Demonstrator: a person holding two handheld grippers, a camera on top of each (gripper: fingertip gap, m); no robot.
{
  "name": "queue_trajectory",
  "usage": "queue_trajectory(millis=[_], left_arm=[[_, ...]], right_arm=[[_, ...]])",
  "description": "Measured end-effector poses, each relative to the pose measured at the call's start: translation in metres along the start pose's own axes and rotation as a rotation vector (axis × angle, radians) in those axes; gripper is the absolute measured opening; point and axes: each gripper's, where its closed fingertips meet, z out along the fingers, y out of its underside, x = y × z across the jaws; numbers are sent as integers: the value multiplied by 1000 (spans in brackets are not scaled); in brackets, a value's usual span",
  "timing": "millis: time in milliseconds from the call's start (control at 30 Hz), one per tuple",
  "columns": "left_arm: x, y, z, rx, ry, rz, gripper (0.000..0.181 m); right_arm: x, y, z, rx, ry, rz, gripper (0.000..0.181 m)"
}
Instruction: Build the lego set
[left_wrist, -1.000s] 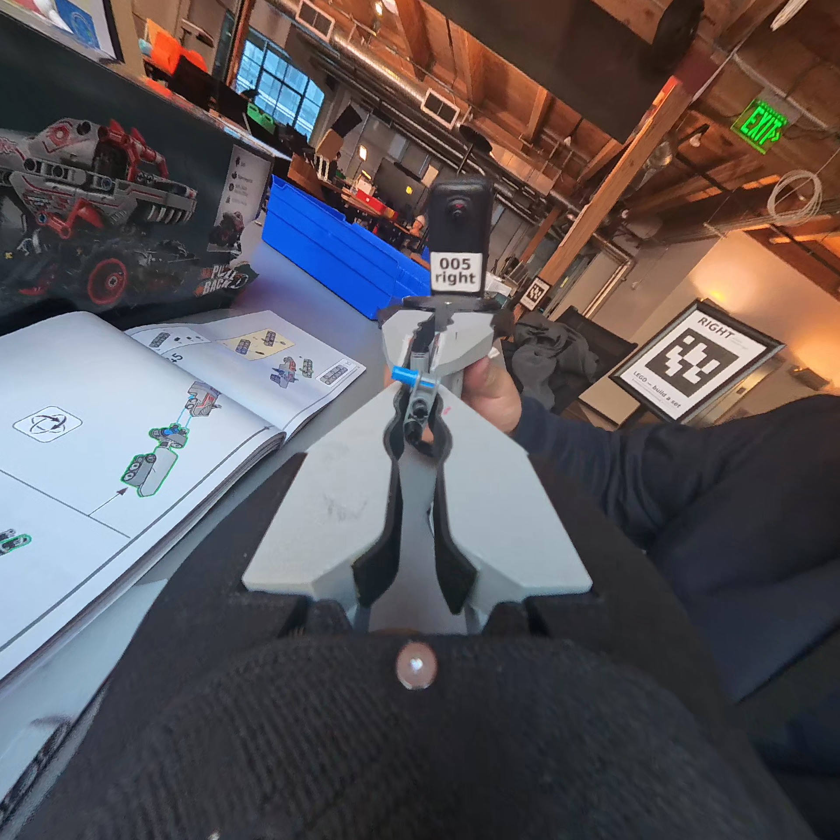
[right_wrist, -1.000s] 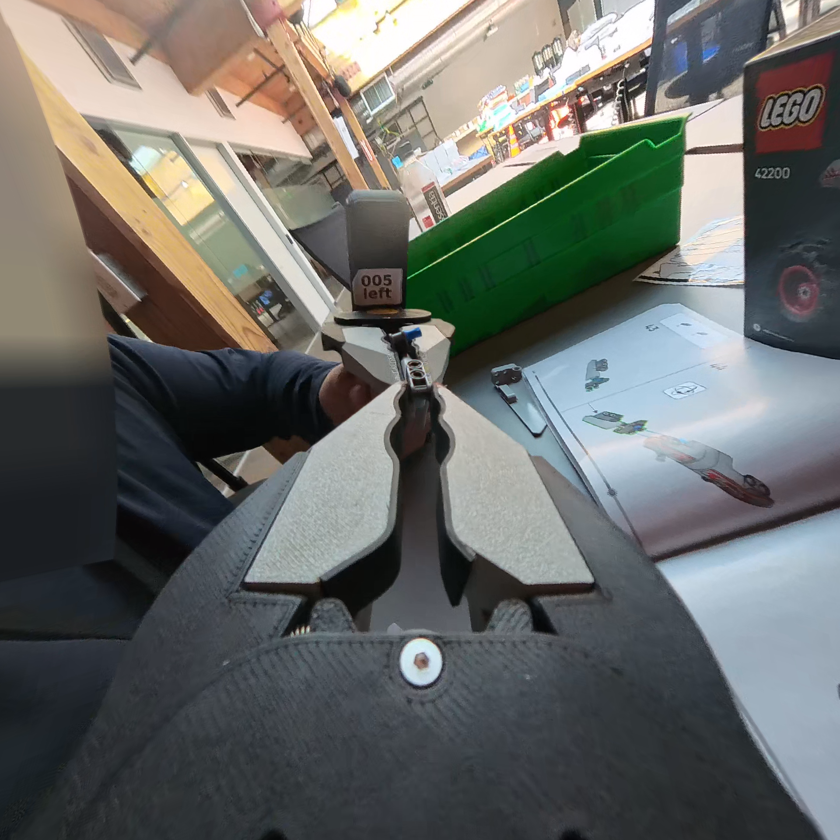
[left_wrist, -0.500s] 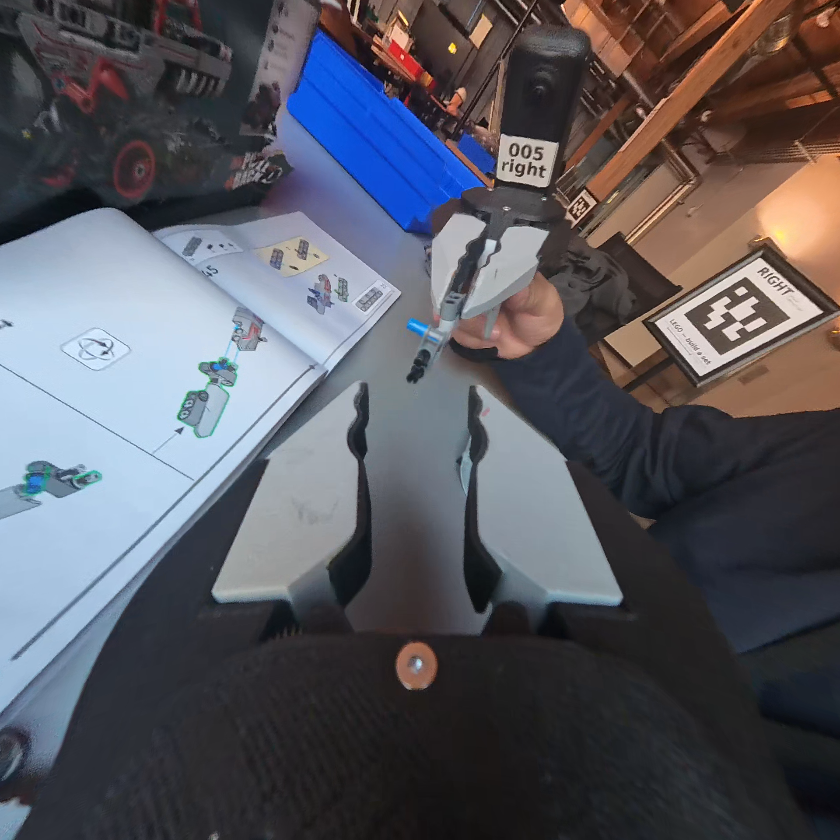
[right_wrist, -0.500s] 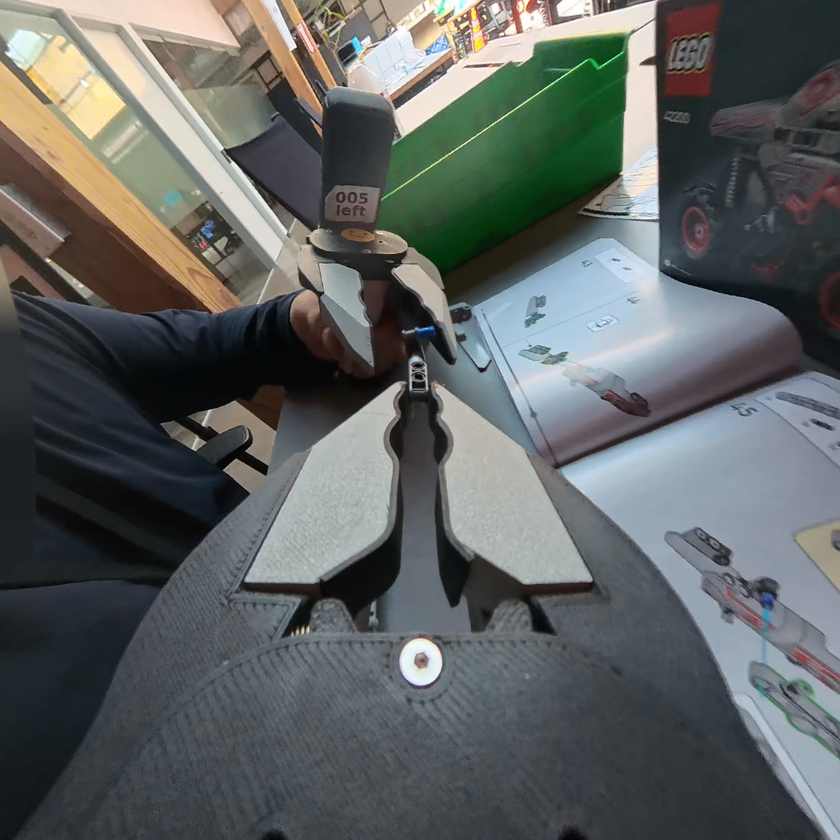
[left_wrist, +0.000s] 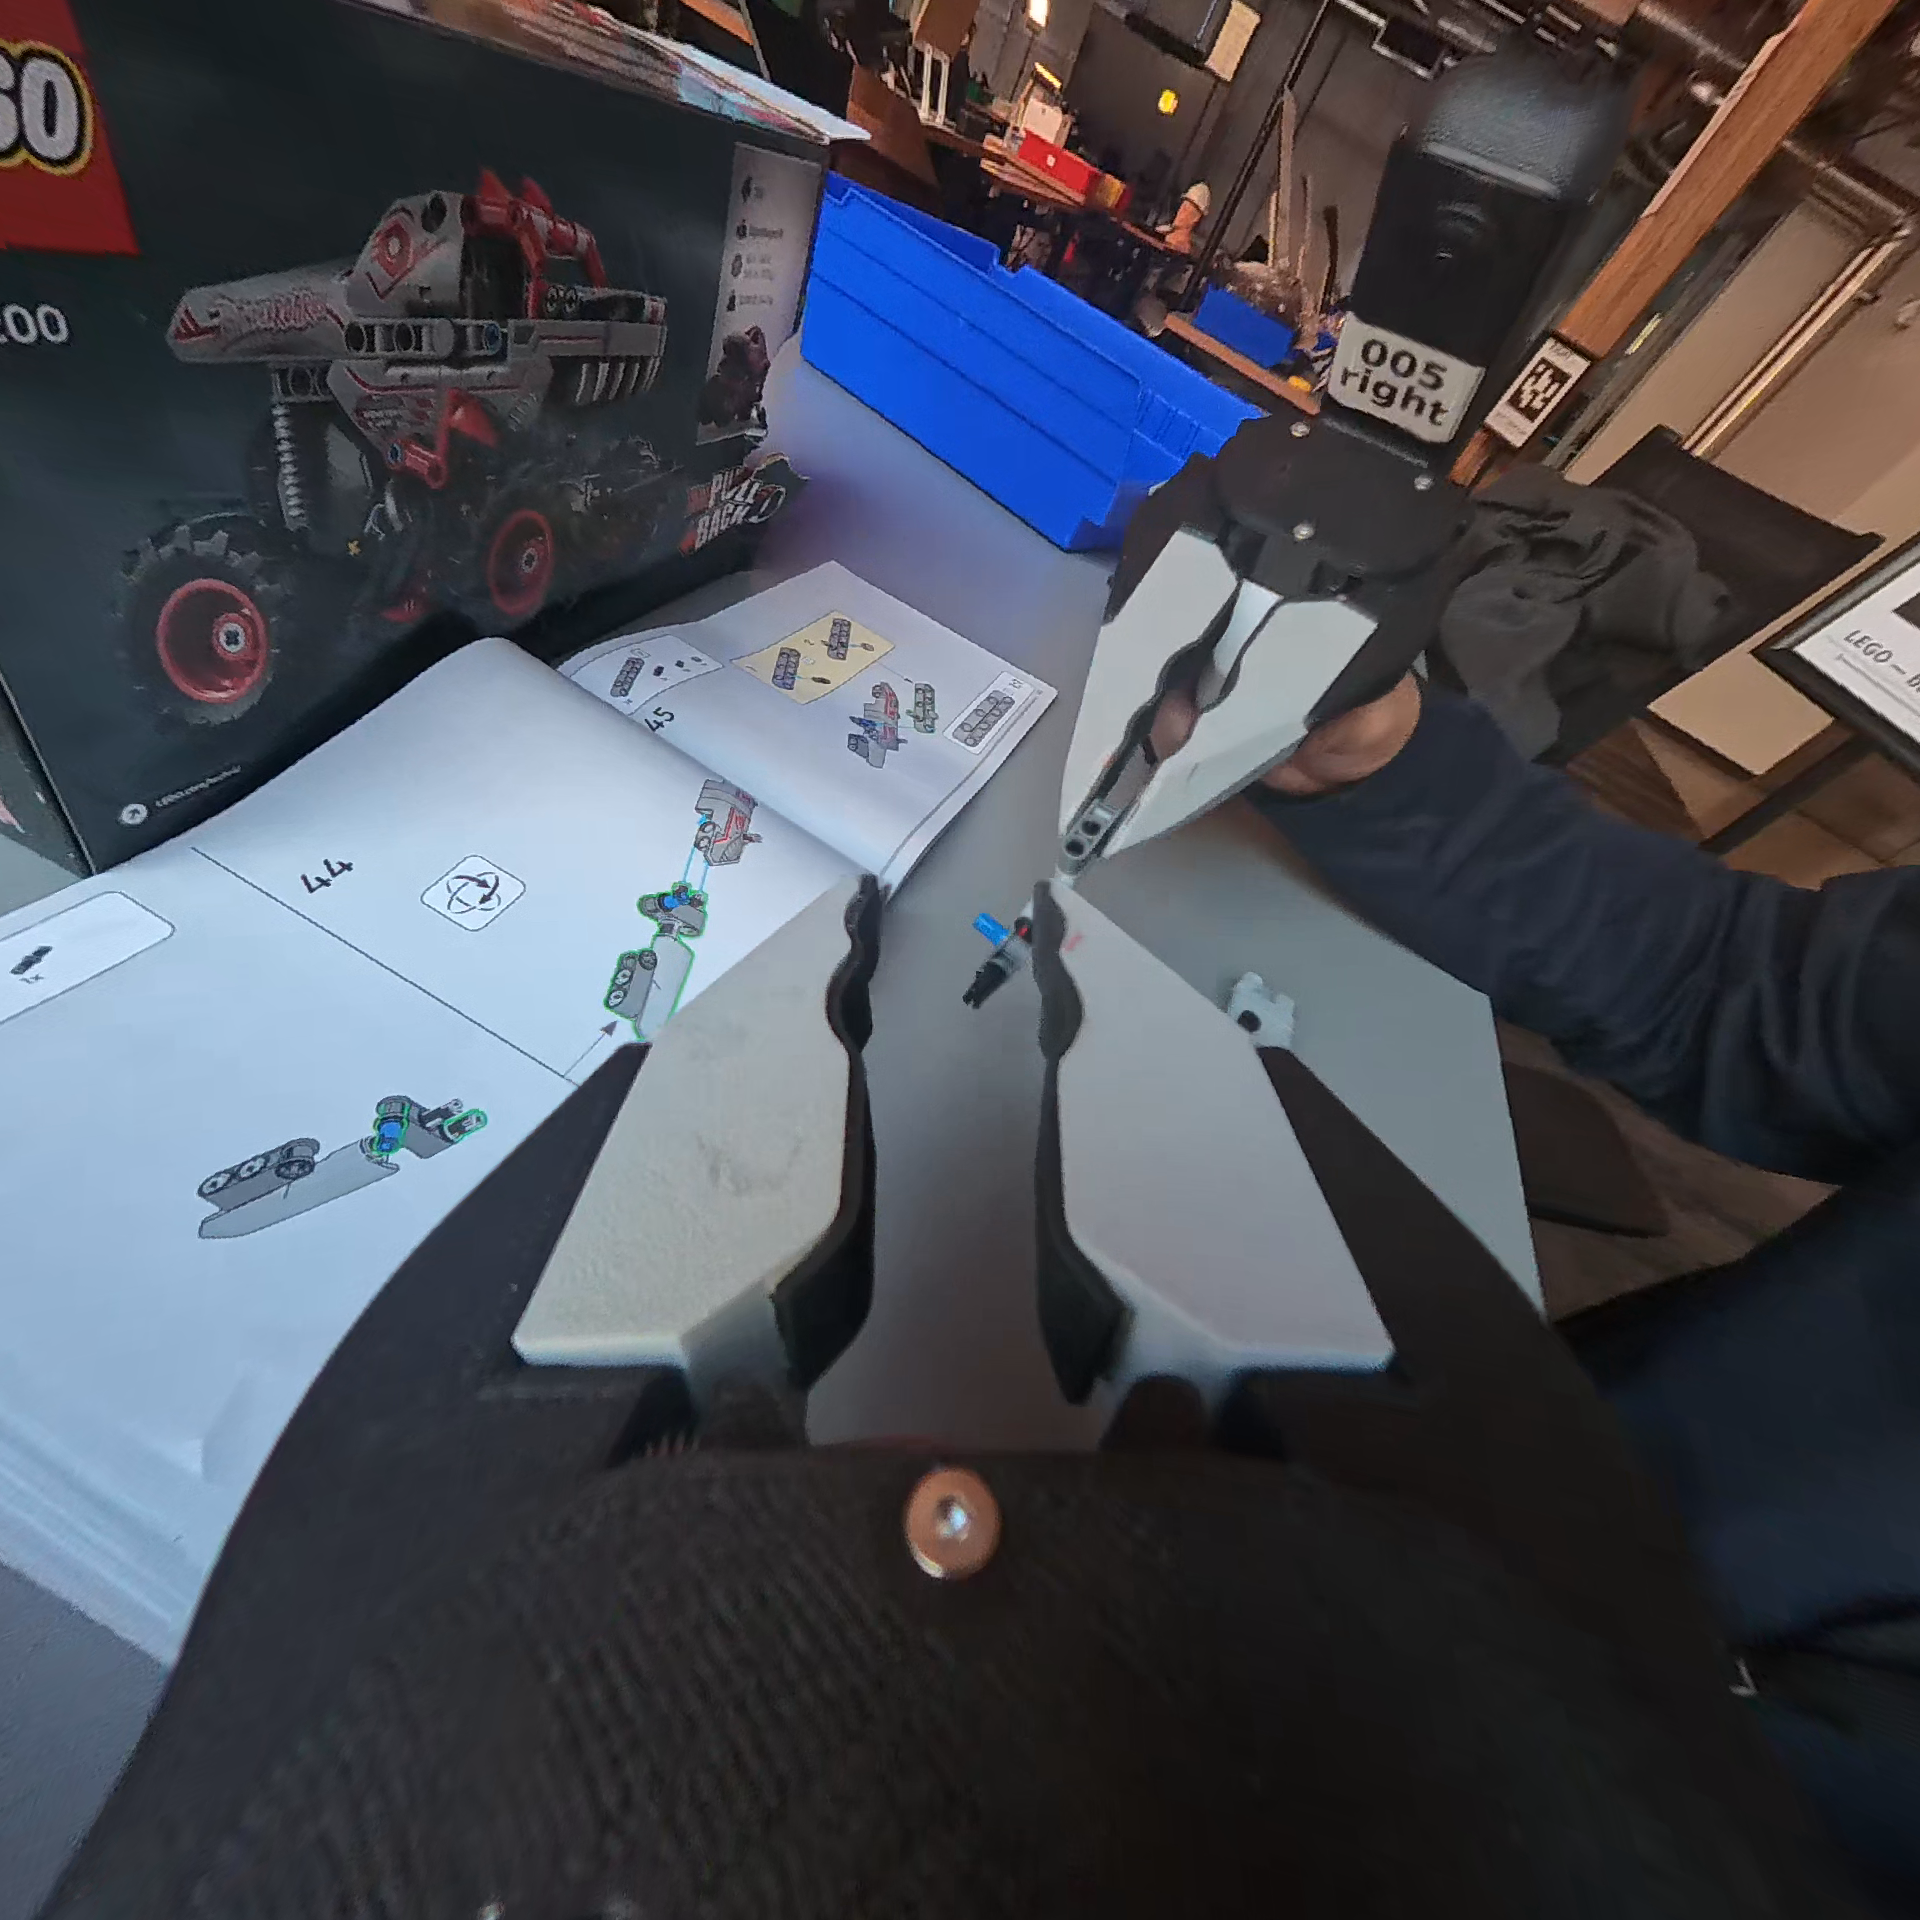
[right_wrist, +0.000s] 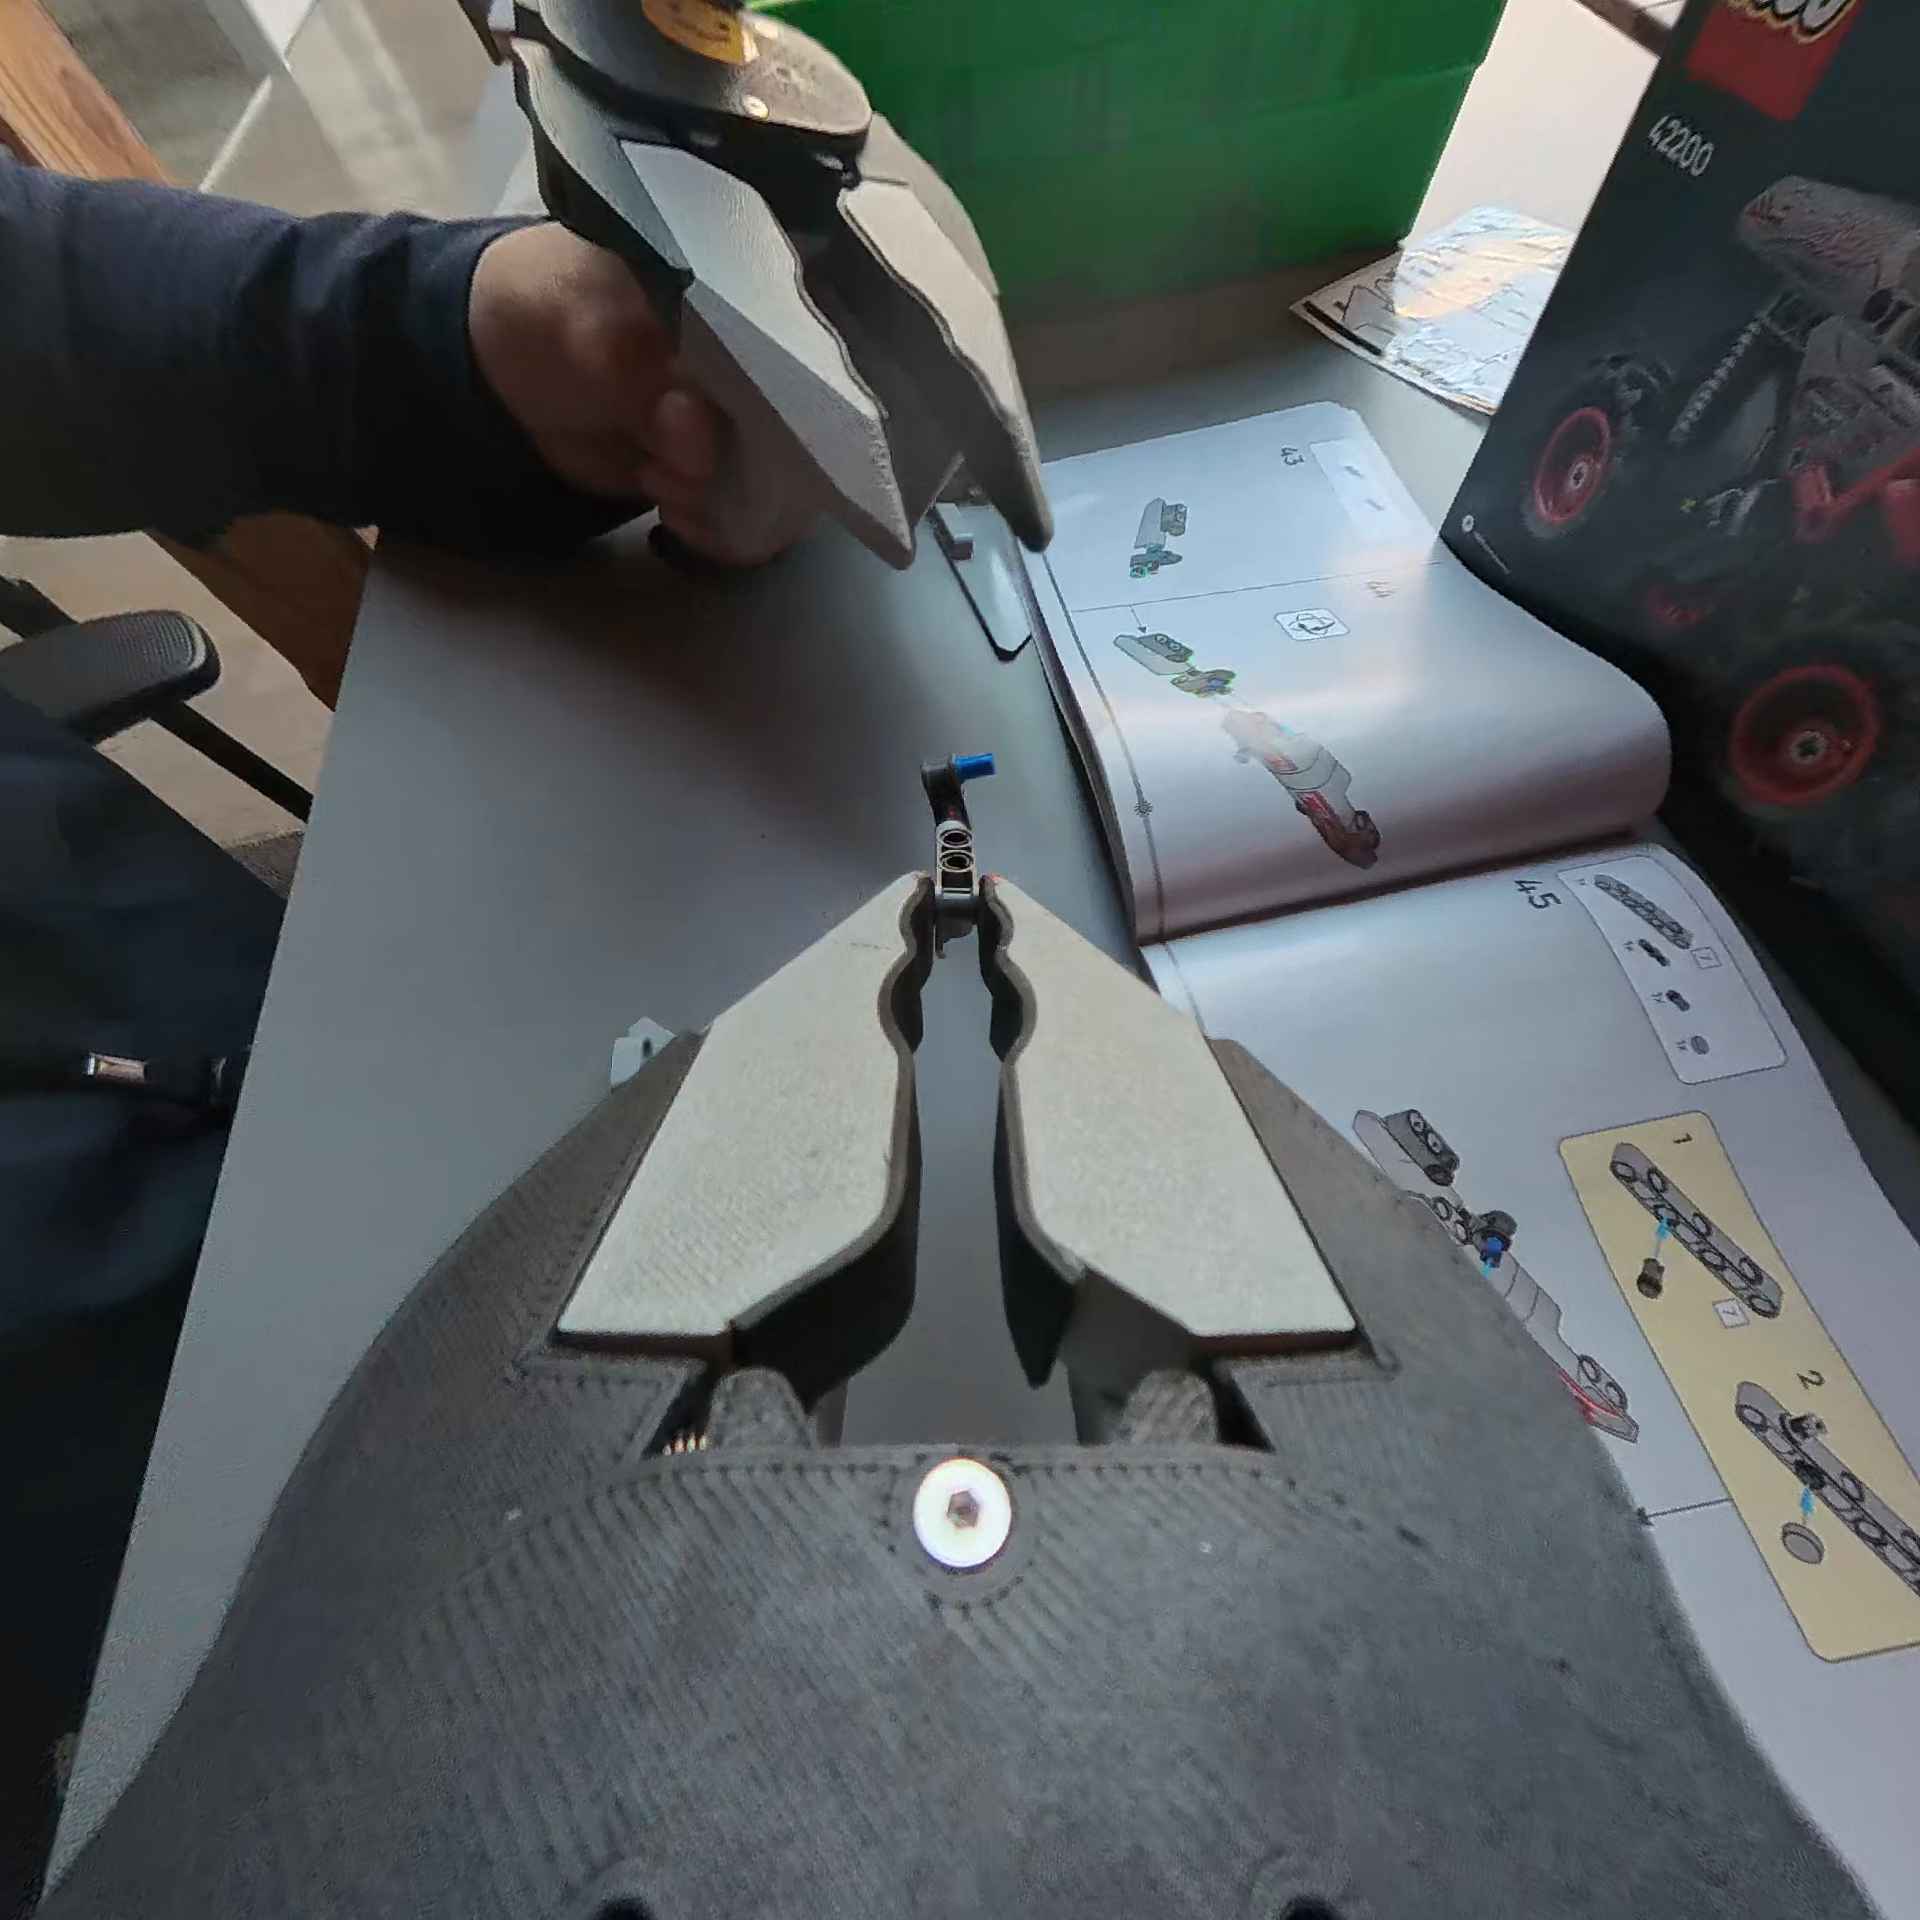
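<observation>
My right gripper is shut on a small dark grey lego beam with a blue pin at its far end, low over the grey table. In the left wrist view the right gripper comes in from the upper right, and the beam with its pin hangs just past my right fingertip. My left gripper is open and empty, its jaws wide apart, a little short of the beam. In the right wrist view the left gripper shows open at the top.
An open instruction booklet lies beside the grippers, with the black lego box behind it. A flat grey part and a small light grey piece lie on the table. Blue bins and a green bin stand at the back. Tip to tip, the grippers are about 7 centimetres apart.
My left gripper opened, let go of the beam and drew back. The right gripper kept the beam, and both grippers tipped down toward the table.
</observation>
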Motion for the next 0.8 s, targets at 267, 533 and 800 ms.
queue_trajectory(millis=[267, 533, 800], left_arm=[[5, 5, 3, -34, -3, 57, 25], [19, 8, 7, -49, 64, 71, 35], [45, -9, 4, 78, 248, -45, 31]], right_arm=[[1, 19, 14, -113, 28, -33, 5], [-4, -27, -8, 240, -156, 228, 5], [-18, -49, -6, 400, -316, 366, 5]])
